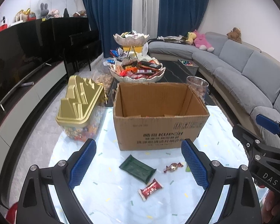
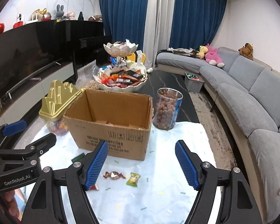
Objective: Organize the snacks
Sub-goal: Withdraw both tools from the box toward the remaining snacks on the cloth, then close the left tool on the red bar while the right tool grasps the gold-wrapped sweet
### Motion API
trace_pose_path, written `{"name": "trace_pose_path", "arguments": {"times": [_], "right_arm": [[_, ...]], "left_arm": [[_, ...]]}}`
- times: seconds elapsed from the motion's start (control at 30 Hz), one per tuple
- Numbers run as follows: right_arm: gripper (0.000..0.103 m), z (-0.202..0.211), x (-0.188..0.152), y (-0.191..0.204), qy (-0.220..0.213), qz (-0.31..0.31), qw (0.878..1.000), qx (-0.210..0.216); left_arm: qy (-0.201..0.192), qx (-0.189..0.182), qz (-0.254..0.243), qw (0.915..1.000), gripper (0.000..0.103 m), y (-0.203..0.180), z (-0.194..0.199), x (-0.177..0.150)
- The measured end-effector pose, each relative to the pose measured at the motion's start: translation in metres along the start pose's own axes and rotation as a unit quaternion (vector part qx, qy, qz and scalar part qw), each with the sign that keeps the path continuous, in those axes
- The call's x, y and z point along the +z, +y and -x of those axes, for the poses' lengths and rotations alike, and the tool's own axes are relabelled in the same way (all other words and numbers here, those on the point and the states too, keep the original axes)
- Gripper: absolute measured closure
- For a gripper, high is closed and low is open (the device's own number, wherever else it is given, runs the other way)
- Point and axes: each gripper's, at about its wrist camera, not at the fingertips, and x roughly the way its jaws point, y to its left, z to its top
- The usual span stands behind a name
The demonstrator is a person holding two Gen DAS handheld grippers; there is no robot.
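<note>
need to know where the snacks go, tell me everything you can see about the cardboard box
The cardboard box is brown corrugated card, open at the top with no upper flaps showing. It stands upright on the pale patterned cloth, black print on its near face. Inside looks nearly empty; the bottom flaps and a little of something show. The gold-lidded candy jar sits at its left, a clear jar of brown balls at its right rear. Neither gripper touches it.

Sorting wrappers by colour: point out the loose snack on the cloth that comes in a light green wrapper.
The small green candy, lying right of the brown-gold twist-wrapped candy. The dark green packet is bigger and darker; the fourth, the red packet, is red.
</note>
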Motion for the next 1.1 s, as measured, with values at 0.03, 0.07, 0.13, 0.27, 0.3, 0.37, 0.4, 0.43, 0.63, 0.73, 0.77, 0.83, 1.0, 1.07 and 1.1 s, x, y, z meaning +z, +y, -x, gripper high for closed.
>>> {"name": "trace_pose_path", "arguments": {"times": [0.03, 0.07, 0.13, 0.27, 0.3, 0.37, 0.4, 0.43, 0.63, 0.73, 0.77, 0.83, 1.0, 1.07, 1.1], "right_arm": [[0.028, -0.001, -0.002, 0.0, 0.002, 0.001, 1.0, 0.001], [0.028, -0.002, -0.004, 0.0, 0.003, 0.001, 1.0, 0.001], [0.028, -0.005, -0.006, 0.001, 0.006, 0.002, 1.0, 0.003], [0.028, -0.008, -0.016, 0.003, 0.01, 0.003, 1.0, 0.008], [0.028, -0.008, -0.019, 0.004, 0.01, 0.003, 1.0, 0.009], [0.028, -0.01, -0.025, 0.005, 0.012, 0.005, 1.0, 0.01], [0.028, -0.012, -0.028, 0.006, 0.013, 0.007, 1.0, 0.012], [0.028, -0.013, -0.031, 0.007, 0.015, 0.008, 1.0, 0.015], [0.028, -0.022, -0.047, 0.009, 0.027, 0.029, 0.999, 0.022], [0.028, -0.028, -0.055, 0.008, 0.032, 0.038, 0.998, 0.027], [0.028, -0.031, -0.057, 0.007, 0.034, 0.041, 0.998, 0.029], [0.028, -0.035, -0.062, 0.005, 0.037, 0.045, 0.998, 0.034], [0.028, -0.051, -0.07, 0.002, 0.048, 0.056, 0.996, 0.054], [0.028, -0.056, -0.072, 0.001, 0.049, 0.061, 0.995, 0.067], [0.028, -0.059, -0.074, 0.001, 0.05, 0.066, 0.994, 0.076]], "left_arm": [[0.0, -0.002, 0.002, 1.0, 0.01, 0.0, -0.001, -0.003], [0.001, -0.004, 0.005, 1.0, 0.01, 0.0, -0.002, -0.007], [0.003, -0.008, 0.009, 0.9999, 0.01, 0.0, -0.004, -0.015], [0.006, -0.01, 0.01, 0.9999, 0.01, 0.001, -0.008, -0.026], [0.007, -0.01, 0.009, 0.9999, 0.01, 0.0, -0.009, -0.028], [0.01, -0.006, 0.008, 0.9999, 0.01, 0.0, -0.011, -0.033], [0.013, -0.005, 0.008, 0.9999, 0.01, 0.0, -0.012, -0.035], [0.015, -0.003, 0.009, 0.9998, 0.01, 0.0, -0.013, -0.038], [0.033, 0.012, 0.019, 0.9992, 0.01, -0.002, -0.022, -0.056], [0.038, 0.023, 0.027, 0.9986, 0.01, -0.005, -0.028, -0.065], [0.041, 0.028, 0.031, 0.9983, 0.01, -0.006, -0.03, -0.069], [0.046, 0.032, 0.037, 0.9978, 0.01, -0.007, -0.034, -0.074], [0.056, 0.051, 0.06, 0.9954, 0.01, -0.011, -0.045, -0.086], [0.06, 0.058, 0.069, 0.9941, 0.01, -0.012, -0.051, -0.091], [0.063, 0.061, 0.073, 0.9935, 0.01, -0.013, -0.053, -0.092]]}}
